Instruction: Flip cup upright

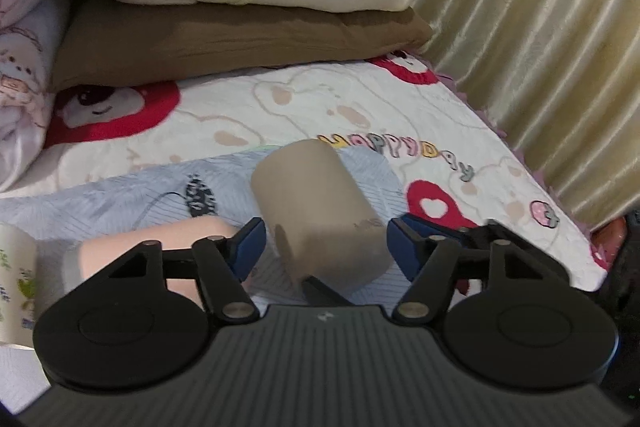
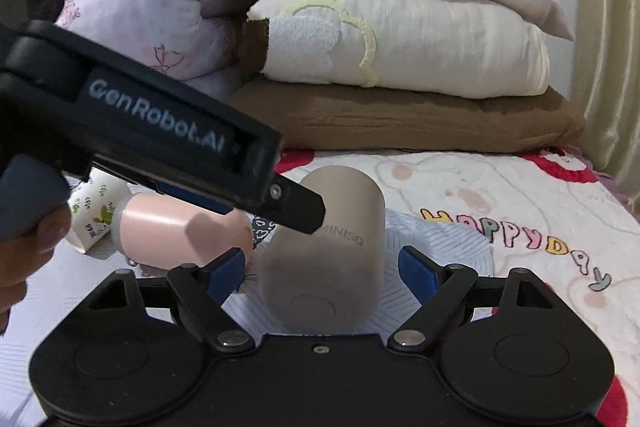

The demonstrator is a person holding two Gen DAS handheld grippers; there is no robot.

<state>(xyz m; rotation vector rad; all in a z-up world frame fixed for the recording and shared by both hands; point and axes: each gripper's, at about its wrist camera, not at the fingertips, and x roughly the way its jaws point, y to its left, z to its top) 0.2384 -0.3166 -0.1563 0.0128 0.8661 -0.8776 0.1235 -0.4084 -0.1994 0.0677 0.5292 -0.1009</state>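
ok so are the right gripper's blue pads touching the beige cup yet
Apart. The right wrist view shows bedding between each pad and the beige cup; the right gripper straddles it with jaws open.

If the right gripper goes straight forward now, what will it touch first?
Most likely the beige cup, lying on its side between the open fingers of the right gripper, base toward the camera.

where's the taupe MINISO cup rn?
The taupe MINISO cup lies on its side on the blue-grey cloth, between the open right claw fingers, with the pink cup to its left.
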